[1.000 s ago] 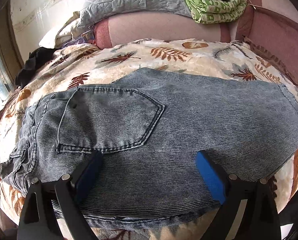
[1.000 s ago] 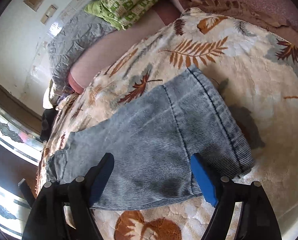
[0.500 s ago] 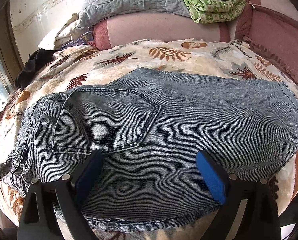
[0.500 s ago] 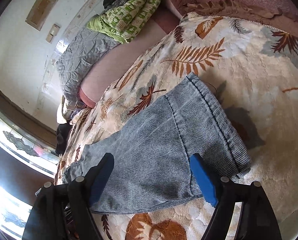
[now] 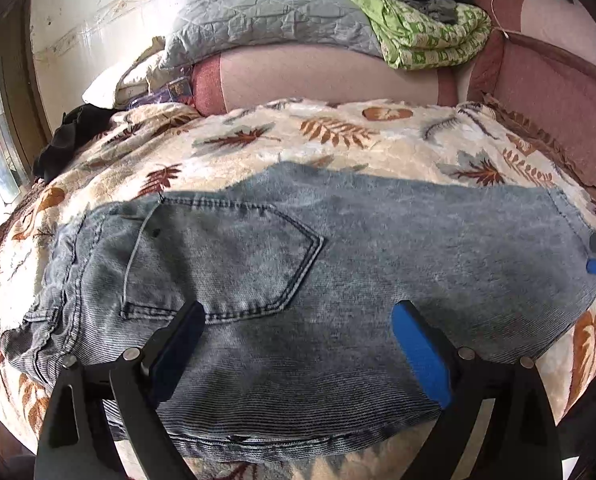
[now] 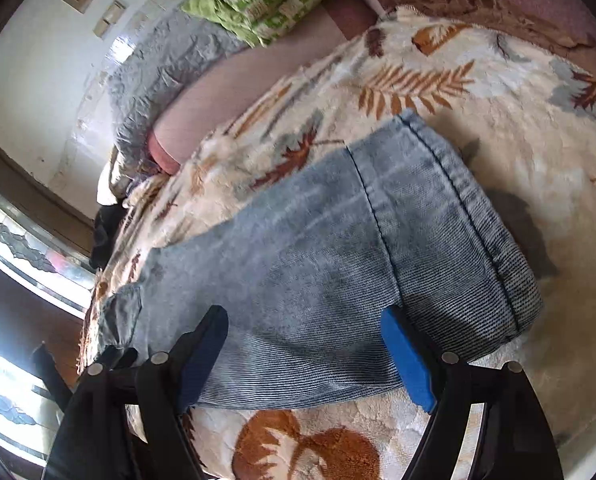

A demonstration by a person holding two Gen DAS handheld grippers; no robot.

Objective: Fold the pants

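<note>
A pair of faded blue jeans [image 5: 337, 264] lies flat on the leaf-patterned blanket [image 5: 337, 140] that covers the bed, folded in half lengthwise with one leg stacked on the other. The waistband [image 5: 62, 280] sits toward the blanket's left edge, and a back pocket [image 5: 226, 256] faces up next to it. The hem [image 6: 469, 216] of the legs reaches toward the right edge of the blanket.

The left gripper [image 5: 298, 344] hangs over the near edge of the jeans, just below the pocket, with its jaws spread wide and nothing between them. Its blue pads [image 5: 417, 352] sit above the denim; whether they touch the cloth I cannot tell.

The right gripper [image 6: 305, 352] is over the lower leg near the hem, jaws also wide apart and empty, close to the near edge of the blanket. From the left wrist view, a blue tip of it shows at the far right by the hem.

At the back edge of the bed there is a pink bolster [image 5: 317, 76]. A grey quilt [image 5: 266, 12] and a folded green blanket [image 5: 425, 36] rest on top of it, and a dark garment [image 5: 70, 136] lies at the far left corner.
</note>
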